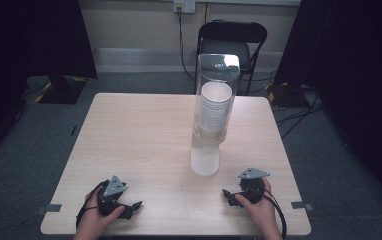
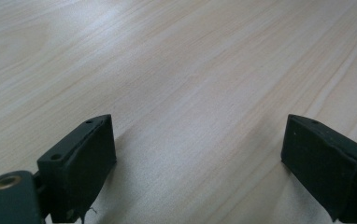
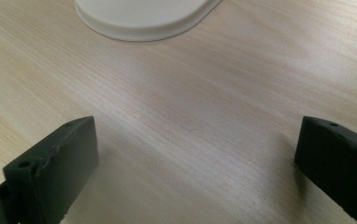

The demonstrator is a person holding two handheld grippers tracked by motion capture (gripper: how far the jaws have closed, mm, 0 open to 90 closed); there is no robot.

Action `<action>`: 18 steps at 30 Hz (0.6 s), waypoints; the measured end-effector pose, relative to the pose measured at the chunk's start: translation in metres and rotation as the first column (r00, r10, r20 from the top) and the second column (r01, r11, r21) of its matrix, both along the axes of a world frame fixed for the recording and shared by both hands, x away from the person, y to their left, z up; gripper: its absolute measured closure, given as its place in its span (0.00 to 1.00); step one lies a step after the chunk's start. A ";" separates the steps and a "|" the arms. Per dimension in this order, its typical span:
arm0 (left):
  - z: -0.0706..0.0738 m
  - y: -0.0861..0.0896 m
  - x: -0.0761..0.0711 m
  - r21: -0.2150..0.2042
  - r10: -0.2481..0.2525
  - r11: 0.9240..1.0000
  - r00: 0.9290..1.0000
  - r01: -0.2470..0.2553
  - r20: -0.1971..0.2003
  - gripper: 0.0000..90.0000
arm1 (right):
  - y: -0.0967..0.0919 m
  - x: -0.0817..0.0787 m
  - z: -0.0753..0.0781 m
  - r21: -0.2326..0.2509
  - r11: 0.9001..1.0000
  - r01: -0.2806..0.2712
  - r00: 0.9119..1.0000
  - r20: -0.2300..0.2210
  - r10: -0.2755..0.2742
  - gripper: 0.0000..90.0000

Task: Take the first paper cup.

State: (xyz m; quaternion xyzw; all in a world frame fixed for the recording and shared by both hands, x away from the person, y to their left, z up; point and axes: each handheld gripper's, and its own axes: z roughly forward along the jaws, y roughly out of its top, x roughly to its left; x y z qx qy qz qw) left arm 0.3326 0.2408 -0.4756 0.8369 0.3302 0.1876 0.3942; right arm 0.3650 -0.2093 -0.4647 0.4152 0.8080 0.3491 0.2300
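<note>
A tall clear tube [image 1: 216,95] stands on a white base [image 1: 205,161] at the middle right of the wooden table [image 1: 144,135], with a stack of white paper cups [image 1: 214,107] inside it. My left gripper [image 1: 134,207] rests near the front left edge, held by a hand, jaws wide apart over bare wood [image 2: 195,140]. My right gripper [image 1: 227,196] lies near the front right, also open, nothing between its jaws [image 3: 195,154]. The white base's rim [image 3: 144,18] sits just ahead of it in the right gripper view.
A black chair [image 1: 231,42] stands behind the table's far edge. Cables [image 1: 299,117] run over the grey carpet at the right. Dark curtains hang at both sides. Tape marks [image 1: 53,208] sit at the table's front corners.
</note>
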 end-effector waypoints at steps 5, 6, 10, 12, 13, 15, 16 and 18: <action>0.000 0.000 0.000 -0.006 0.001 1.000 1.000 -0.001 -0.003 0.10 | 0.001 0.000 0.000 0.000 1.000 0.005 1.000 0.000 -0.005 0.00; 0.000 0.000 0.001 -0.001 -0.003 1.000 1.000 0.003 -0.003 0.10 | 0.001 -0.001 0.000 0.002 1.000 0.007 1.000 0.000 -0.007 0.00; 0.000 -0.001 0.003 -0.002 -0.001 1.000 1.000 0.001 0.000 0.10 | 0.003 -0.002 0.001 0.024 1.000 0.001 1.000 0.023 -0.002 0.14; 0.000 -0.001 0.003 -0.004 0.001 1.000 1.000 -0.001 -0.003 0.10 | 0.006 -0.003 0.004 0.051 0.999 -0.001 1.000 0.030 -0.001 0.21; 0.000 -0.001 0.003 -0.001 0.001 1.000 1.000 -0.001 -0.004 0.10 | 0.007 -0.002 0.004 0.070 0.998 0.005 1.000 0.025 -0.006 0.16; 0.001 -0.001 0.003 0.011 0.001 1.000 1.000 -0.001 -0.010 0.10 | 0.009 0.001 0.007 0.106 0.994 0.004 1.000 0.025 -0.007 0.20; 0.001 -0.001 0.003 0.006 0.003 1.000 1.000 -0.003 -0.009 0.10 | 0.011 0.001 0.010 0.109 0.994 -0.001 0.999 0.033 -0.002 0.20; 0.000 -0.001 0.003 -0.001 0.001 1.000 1.000 -0.001 -0.006 0.10 | 0.014 0.003 0.016 0.129 0.992 0.006 0.998 0.054 -0.013 0.18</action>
